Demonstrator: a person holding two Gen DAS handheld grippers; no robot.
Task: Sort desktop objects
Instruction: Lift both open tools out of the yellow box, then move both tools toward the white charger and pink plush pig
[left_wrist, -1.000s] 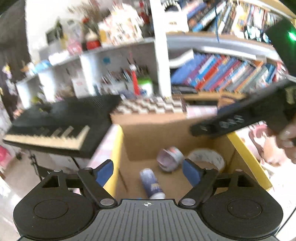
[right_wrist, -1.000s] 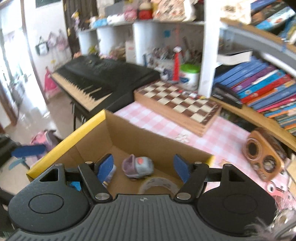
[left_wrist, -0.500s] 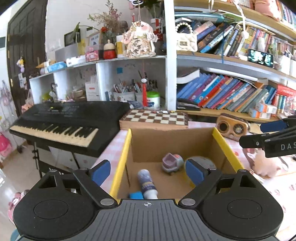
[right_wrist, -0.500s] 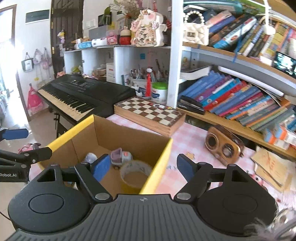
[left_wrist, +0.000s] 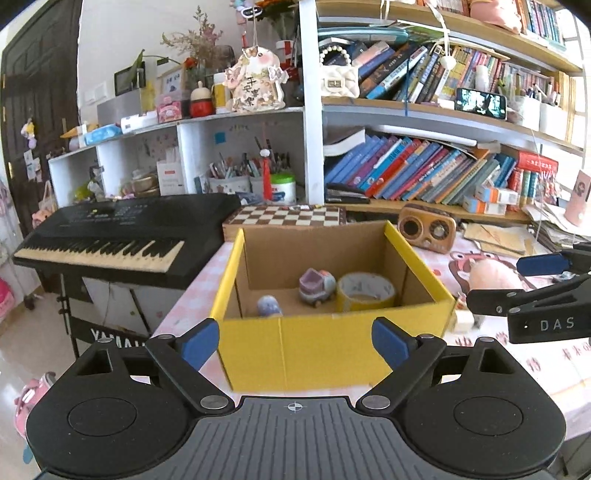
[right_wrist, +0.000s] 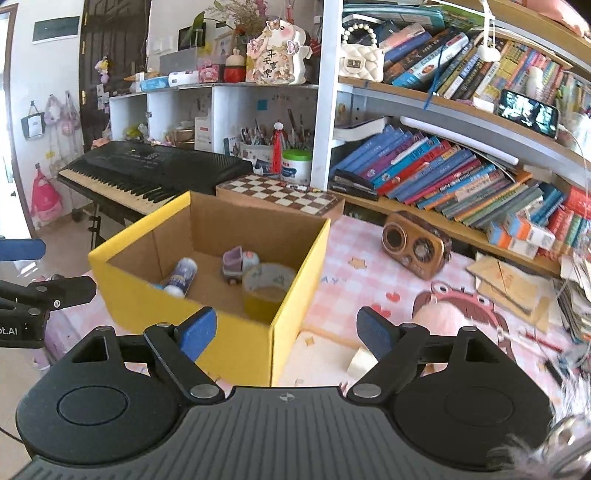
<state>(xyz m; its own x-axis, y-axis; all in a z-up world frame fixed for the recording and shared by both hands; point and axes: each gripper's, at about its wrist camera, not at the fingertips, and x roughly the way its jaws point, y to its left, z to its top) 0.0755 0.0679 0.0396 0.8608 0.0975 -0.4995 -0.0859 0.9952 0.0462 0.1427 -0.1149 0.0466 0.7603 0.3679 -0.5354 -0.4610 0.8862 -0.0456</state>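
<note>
1. Left gripper (left_wrist: 295, 341): blue pads spread wide, nothing pinched, aimed at the near yellow wall of the cardboard box (left_wrist: 332, 350).
2. Right gripper (right_wrist: 284, 330): jaws opening, nothing between the pads, near corner of the box below the gap, small cream block (right_wrist: 360, 363) on the cloth just beside the right pad at 4 o'clock.
3. Inside the box, seen from the right wrist: white-and-blue bottle (right_wrist: 181, 275) lying on its side at 9 o'clock of the floor, long axis running from 7 to 1 o'clock, white cap end nearest the camera.
4. Toy car (right_wrist: 238, 264) mid-floor, standing on its wheels, touching or just beside the tape roll (right_wrist: 267, 286) at its 4 o'clock; roll lying flat, hole upward, against the right wall.
5. Beyond the box at 12 o'clock: chessboard (right_wrist: 277, 194); at 2 o'clock, wooden radio (right_wrist: 413, 249) on the pink checked tablecloth (right_wrist: 351, 280); at 10 o'clock, black keyboard (right_wrist: 147, 170).
</note>
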